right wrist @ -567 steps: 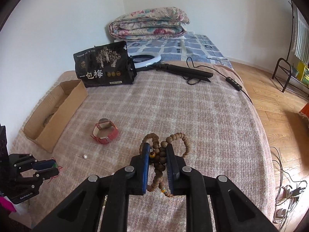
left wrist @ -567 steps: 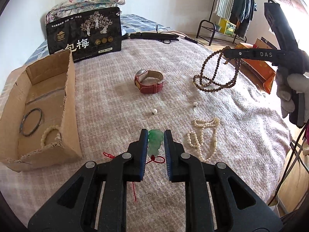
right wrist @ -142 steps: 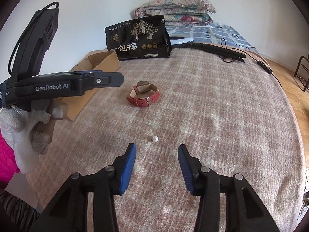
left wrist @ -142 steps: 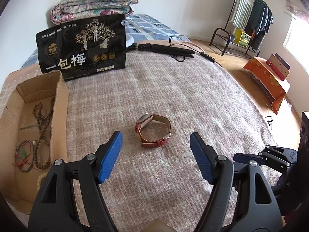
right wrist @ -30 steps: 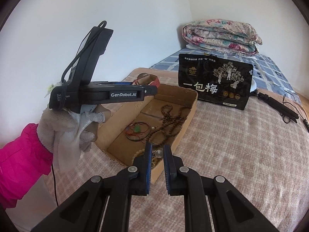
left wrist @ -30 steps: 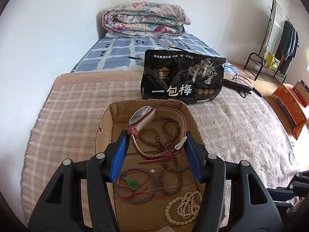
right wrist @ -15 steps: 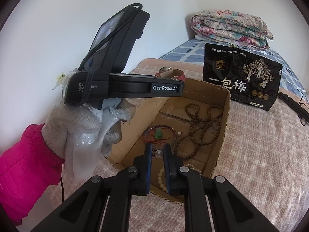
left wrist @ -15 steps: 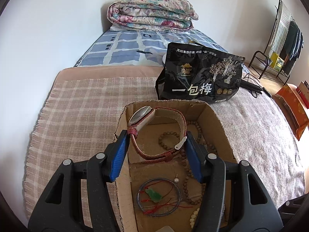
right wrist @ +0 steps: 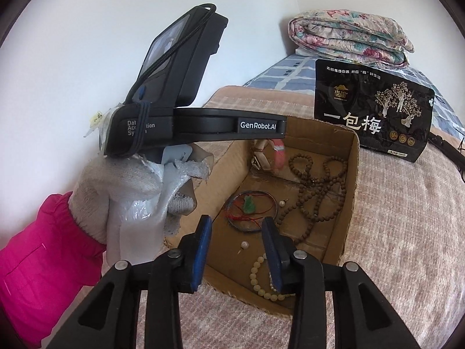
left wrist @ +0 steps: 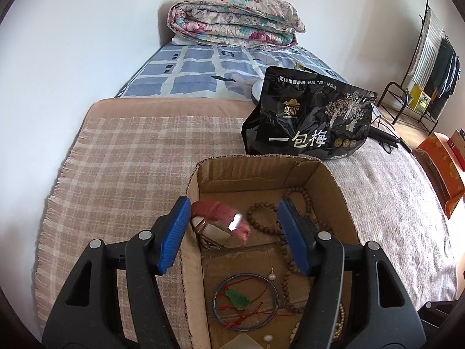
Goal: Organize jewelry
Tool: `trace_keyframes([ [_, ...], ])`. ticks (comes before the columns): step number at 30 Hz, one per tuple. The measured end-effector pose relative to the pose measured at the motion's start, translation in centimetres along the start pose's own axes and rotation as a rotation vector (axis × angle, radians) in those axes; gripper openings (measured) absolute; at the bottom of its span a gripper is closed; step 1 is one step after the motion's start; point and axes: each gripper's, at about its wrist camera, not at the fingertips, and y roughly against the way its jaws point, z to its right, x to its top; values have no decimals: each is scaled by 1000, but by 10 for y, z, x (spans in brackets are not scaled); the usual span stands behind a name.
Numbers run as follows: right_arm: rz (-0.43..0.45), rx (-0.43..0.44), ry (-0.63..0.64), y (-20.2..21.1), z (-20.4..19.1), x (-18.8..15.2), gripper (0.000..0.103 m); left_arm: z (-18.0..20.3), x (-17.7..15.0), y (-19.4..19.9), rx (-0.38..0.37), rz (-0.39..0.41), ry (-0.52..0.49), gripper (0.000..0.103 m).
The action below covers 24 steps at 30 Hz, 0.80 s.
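Note:
The cardboard box sits on the plaid blanket and also shows in the right wrist view. My left gripper is open above it; the red watch, blurred, is free of the jaws and dropping into the box, also in the right wrist view. My right gripper is open over the box's near end, with a small pearl lying on the box floor below it. Inside lie brown prayer beads, a green jade pendant within a dark bangle, and a cream bead bracelet.
A black snack bag stands behind the box. A folded floral quilt lies at the bed's head by the wall. A black cable and tool lie to the right. A clothes rack and an orange bag stand beyond the bed.
My left gripper opened and the red watch dropped from it toward the box. My right gripper opened and its pearl now lies in the box. Both grippers moved closer over the box.

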Motion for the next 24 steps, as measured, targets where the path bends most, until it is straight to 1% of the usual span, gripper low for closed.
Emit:
trace_keyframes([
  [1,2,-4,1,1,0,0,53,0,0,1,1,1,1,65],
  [3,12,-14,2,3,0,-1,58,0,0,3,3,4,2,65],
  [13,35,-37,18,20,0,0,58,8,1,24,12,27,-13,65],
  [24,72,-73,24,56,7,-7,58,29,-1,76,33,91,-43,65],
])
